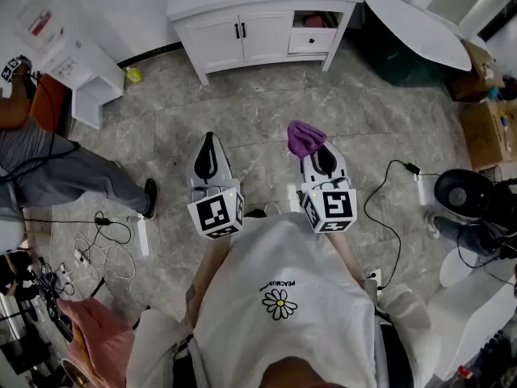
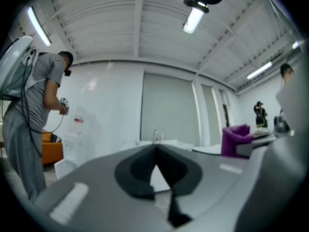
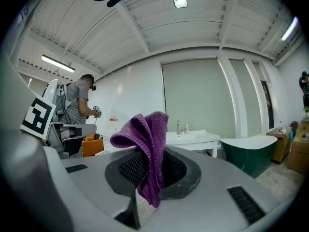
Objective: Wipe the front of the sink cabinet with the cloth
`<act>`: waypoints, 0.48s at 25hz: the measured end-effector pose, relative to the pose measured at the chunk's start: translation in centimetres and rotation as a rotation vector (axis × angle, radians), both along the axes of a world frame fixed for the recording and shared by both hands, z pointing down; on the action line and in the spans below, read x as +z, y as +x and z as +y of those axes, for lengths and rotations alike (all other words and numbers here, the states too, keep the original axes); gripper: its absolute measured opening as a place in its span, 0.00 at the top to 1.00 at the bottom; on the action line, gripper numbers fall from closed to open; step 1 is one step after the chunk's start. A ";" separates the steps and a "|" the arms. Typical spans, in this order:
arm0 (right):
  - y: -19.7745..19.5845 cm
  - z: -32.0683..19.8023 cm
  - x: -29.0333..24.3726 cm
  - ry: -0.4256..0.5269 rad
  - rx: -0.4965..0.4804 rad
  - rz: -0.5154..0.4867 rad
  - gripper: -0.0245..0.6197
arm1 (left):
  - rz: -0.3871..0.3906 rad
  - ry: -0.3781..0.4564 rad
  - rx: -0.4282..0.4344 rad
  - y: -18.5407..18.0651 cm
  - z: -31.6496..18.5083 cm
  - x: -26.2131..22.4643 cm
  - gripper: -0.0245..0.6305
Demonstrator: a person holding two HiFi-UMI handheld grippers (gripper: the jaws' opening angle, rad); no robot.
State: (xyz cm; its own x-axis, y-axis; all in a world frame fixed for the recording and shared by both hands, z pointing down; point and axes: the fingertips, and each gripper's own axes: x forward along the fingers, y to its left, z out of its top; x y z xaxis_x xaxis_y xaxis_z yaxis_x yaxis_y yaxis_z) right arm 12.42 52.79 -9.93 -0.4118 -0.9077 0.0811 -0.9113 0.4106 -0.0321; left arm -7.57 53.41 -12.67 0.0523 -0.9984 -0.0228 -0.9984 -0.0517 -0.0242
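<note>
Wiping hasn't started, I reckon: the right gripper (image 1: 314, 150) pinches the crumpled purple knitted cloth (image 1: 303, 137) well short of the far white two-door sink cabinet (image 1: 242, 35), the left gripper (image 1: 209, 141) is pressed together empty, and the white shirt (image 1: 279, 330) carries unreadably small print.

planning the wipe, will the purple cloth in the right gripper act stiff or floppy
Probably floppy: the purple cloth folds and droops from the shut right gripper. Likely light: a small pinch holds it up. The knit looks grippy, so slipping seems unlikely.
</note>
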 end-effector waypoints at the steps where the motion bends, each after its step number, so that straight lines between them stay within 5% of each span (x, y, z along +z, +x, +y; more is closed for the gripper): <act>1: 0.0 0.0 0.1 -0.001 -0.002 0.002 0.88 | 0.000 -0.002 0.001 0.0 -0.1 0.2 0.96; 12: -0.4 0.0 0.7 -0.025 -0.006 0.009 0.88 | -0.002 -0.026 0.007 -0.1 -0.7 0.4 0.96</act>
